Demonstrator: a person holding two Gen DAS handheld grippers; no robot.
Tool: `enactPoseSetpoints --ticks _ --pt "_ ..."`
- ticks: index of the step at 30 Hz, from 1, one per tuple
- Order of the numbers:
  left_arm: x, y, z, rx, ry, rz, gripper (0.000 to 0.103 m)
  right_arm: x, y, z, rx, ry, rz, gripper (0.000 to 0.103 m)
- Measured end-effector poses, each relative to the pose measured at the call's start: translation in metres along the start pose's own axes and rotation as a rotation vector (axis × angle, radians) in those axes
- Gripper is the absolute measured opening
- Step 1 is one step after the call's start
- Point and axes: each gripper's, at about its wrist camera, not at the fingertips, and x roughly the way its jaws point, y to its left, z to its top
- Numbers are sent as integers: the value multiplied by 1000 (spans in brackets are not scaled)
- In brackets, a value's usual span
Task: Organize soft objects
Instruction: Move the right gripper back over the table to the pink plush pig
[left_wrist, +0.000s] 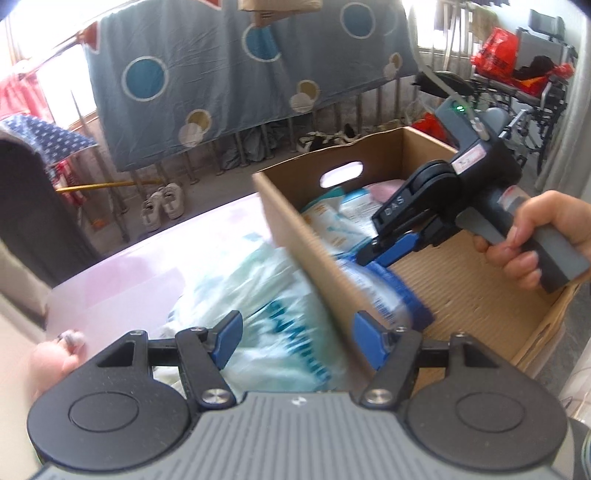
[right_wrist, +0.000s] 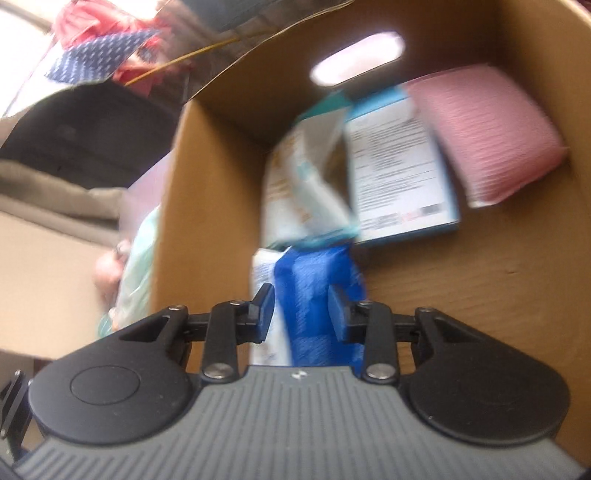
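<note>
1. Mostly packed, I judge: the box (right_wrist: 221, 155) already holds a pink pack (right_wrist: 491, 136) and two packets at its far wall; a pale bag (left_wrist: 280, 306) lies just outside it.
2. Right gripper (right_wrist: 301, 314) fingers pinch a blue pack (right_wrist: 314, 273) inside the box.
3. Left gripper (left_wrist: 295, 339) fingers are spread over the bag, holding nothing.

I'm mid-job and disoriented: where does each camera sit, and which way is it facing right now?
Left wrist: on the left tool, looking down over a pale plastic bag and the cardboard box; the right tool and the hand holding it show.
Right wrist: on the right tool, looking down into the box at a blue pack between its fingers.
Shared: the box, the blue pack, the pink pack.
</note>
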Motion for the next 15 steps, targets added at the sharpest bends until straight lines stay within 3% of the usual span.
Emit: enactPoseSetpoints --ticks 3,8,10,15 --pt "-7 14 -10 -33 3 21 68 -2 7 -1 10 -16 -20 33" --pt "-23 34 -30 -80 -19 62 75 -32 9 -10 70 -72 32 35" --pt "-31 41 -39 -99 -35 84 79 -48 13 -15 68 -101 56 42" --pt "-49 63 -67 -166 -64 134 80 -83 42 -31 42 -134 130 48"
